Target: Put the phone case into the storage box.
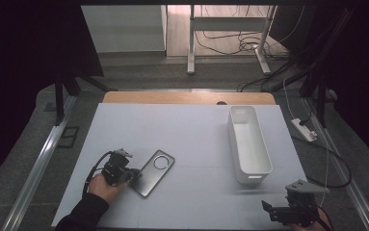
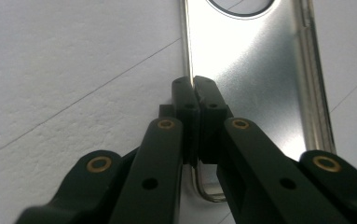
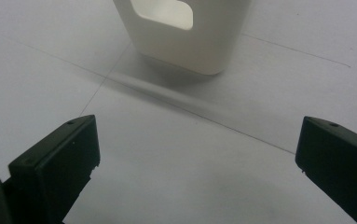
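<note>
A silvery phone case (image 1: pixel 154 172) with a round hole near its far end lies flat on the white mat, left of centre. My left gripper (image 1: pixel 135 176) is at its near left corner. In the left gripper view the jaws (image 2: pixel 194 86) are pinched together over the case's (image 2: pixel 255 74) thin left rim, which runs in between the pads. My right gripper (image 1: pixel 270 211) hovers at the mat's near right corner. In the right gripper view (image 3: pixel 197 154) its jaws stand wide apart with nothing between them.
A long white bin (image 1: pixel 250 178) stands empty at the right of the mat (image 1: pixel 196 130), its handled end (image 3: pixel 185 51) just ahead of the right gripper. A wooden table edge (image 1: pixel 187 97) runs along the back. A power strip (image 1: pixel 303 129) and cables lie off the right side.
</note>
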`<state>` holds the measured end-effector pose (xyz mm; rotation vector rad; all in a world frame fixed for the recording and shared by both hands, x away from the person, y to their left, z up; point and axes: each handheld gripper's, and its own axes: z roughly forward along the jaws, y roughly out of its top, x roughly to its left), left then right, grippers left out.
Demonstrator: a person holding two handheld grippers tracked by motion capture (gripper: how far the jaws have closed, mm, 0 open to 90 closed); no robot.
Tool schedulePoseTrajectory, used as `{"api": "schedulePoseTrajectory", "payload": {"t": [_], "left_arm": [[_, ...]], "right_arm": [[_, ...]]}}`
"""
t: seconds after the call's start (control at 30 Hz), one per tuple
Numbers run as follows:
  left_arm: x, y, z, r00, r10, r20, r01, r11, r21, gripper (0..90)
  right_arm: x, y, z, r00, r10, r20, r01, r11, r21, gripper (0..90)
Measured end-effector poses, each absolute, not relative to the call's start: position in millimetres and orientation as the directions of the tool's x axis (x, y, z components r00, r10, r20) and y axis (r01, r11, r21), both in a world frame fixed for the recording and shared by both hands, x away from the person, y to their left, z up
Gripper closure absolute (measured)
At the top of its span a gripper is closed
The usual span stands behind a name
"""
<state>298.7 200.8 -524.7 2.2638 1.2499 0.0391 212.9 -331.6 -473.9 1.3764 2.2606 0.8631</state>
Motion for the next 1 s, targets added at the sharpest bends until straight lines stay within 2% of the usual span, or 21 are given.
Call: {"api": "schedulePoseTrajectory", "payload": {"t": [0.43,1.0], "left_arm": [[293,199,-520,0.577,0.79,-0.206,0.748,-0.41,0.522,89.0],[270,202,-495,0.586,0.784,-0.204,0.639,-0.293,0.711,89.0]], "right_arm": [[213,-332,-474,-0.463,0.886,0.015,0.668,0.338,0.663,0.0],[211,-331,-473,-0.474,0.881,0.01,0.652,0.343,0.676,0.0]]}}
